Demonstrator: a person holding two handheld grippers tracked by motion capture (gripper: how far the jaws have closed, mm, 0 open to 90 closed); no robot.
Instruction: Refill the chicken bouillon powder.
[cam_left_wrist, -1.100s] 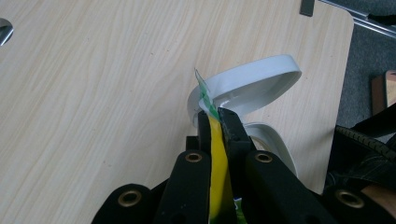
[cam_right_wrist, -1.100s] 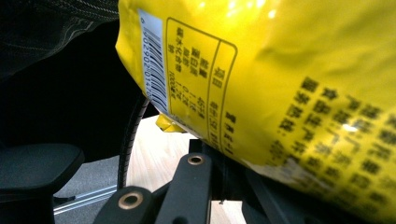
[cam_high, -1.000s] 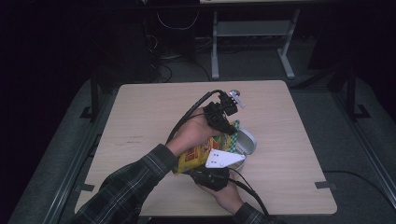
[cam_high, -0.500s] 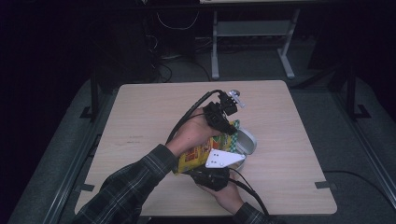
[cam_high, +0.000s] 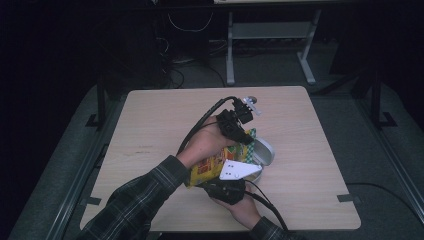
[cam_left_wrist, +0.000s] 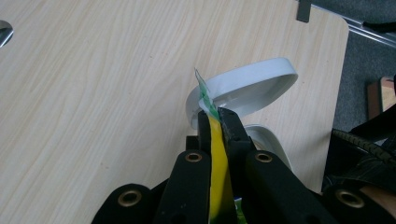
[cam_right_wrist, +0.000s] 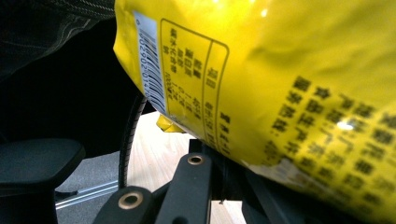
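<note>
A yellow snack bag (cam_high: 212, 164) with a green top edge is held above the table between both grippers. My left gripper (cam_high: 244, 136) grips its upper end; in the left gripper view the jaws (cam_left_wrist: 215, 119) are shut on the bag's thin edge (cam_left_wrist: 215, 154). My right gripper (cam_high: 232, 177), with its grey plate on top, sits at the bag's lower side. The bag (cam_right_wrist: 280, 74), printed with a barcode, covers the tips of my right gripper (cam_right_wrist: 224, 163), which closes on its lower edge. A white bowl (cam_high: 265, 150) lies just right of the bag and appears tilted (cam_left_wrist: 243, 88).
The wooden table (cam_high: 165, 115) has bare surface to the left and at the back. A small shiny metal object (cam_left_wrist: 3, 32) lies on the table at the far left of the left gripper view. Table legs and cables stand on the dark floor beyond.
</note>
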